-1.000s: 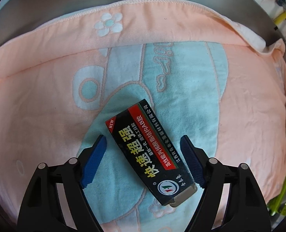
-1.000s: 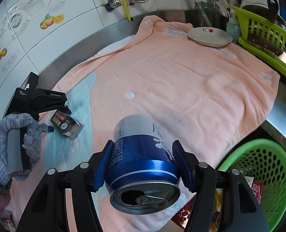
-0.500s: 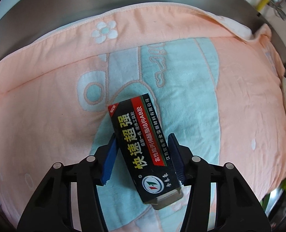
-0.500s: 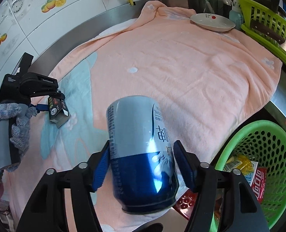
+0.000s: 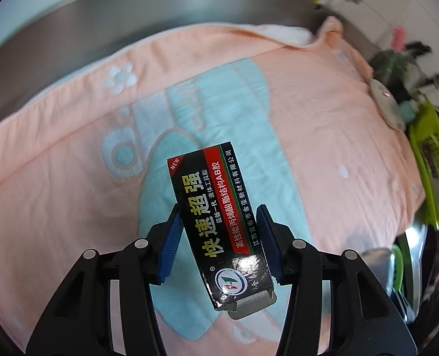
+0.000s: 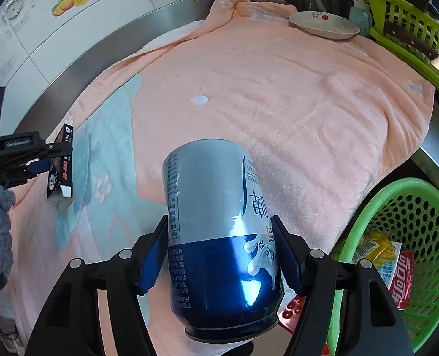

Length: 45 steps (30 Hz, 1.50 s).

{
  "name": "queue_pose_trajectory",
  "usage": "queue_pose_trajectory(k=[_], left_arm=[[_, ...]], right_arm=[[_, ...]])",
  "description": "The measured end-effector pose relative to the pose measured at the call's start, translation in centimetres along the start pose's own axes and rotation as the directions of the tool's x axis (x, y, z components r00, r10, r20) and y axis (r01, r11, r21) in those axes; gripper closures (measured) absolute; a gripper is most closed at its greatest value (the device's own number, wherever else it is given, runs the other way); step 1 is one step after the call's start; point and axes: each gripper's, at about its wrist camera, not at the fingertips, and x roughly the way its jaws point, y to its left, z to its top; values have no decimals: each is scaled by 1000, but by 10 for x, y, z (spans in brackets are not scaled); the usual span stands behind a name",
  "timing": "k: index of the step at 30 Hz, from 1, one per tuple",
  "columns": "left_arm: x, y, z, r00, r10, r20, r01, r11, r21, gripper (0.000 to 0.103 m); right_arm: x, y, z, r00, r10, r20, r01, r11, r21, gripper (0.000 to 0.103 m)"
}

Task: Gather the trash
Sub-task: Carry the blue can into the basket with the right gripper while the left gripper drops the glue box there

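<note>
Over a peach towel (image 6: 278, 95) spread on the desk, the left hand-held gripper (image 5: 219, 238) clamps a black glue box (image 5: 219, 225) lifted clear of the cloth, while the right hand-held gripper (image 6: 220, 247) grips a blue-and-silver drink can (image 6: 216, 222) beside a green basket (image 6: 364, 216) already holding wrappers.

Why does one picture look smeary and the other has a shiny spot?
Left wrist view: the towel and green rack look smeared, while the black box in the tool stays sharp. Right wrist view: sharp picture, with bright glare on the blue can. Both views bend at the edges.
</note>
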Motion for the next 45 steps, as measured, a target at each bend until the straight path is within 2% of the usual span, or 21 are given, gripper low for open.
queue_pose_trajectory(k=[5,7,13,17,21,27,31,36,39,45], left_arm=[[-18,-14,-11,999,-47,8,46,997,59,54],[-25,-17,-17,998,-60,7,59,995,80,54],[-37,-41,-27,994,-105,9,102,984,146,54],[-43,-65,-39,990,-144,-1,142,970,197,54],[-48,-92,-53,982,-186,-21,186,952,245,54],[-51,-139,-78,967,-245,-70,254,914,316,54],[-52,-178,-100,960,-264,-94,280,877,391,54],[-48,-224,-123,955,-271,-123,297,833,467,54],[-42,-248,-137,952,-274,-139,306,805,509,54],[-24,-286,-161,951,-252,-178,309,760,572,53]], right_arm=[[3,-4,5,1000,18,5,-18,999,50,38],[2,-3,5,1000,8,16,-9,999,50,41],[-26,-9,-6,997,-14,81,9,998,68,45],[-59,-35,-20,991,-62,122,47,992,118,45],[-89,-77,-37,976,-168,140,140,972,190,45],[-108,-149,-68,948,-303,92,261,912,317,45],[-109,-183,-87,938,-343,50,303,881,363,45],[-111,-212,-106,941,-337,26,298,864,406,43],[-115,-221,-113,948,-316,35,273,863,425,37],[-127,-224,-121,952,-301,57,252,873,417,34]])
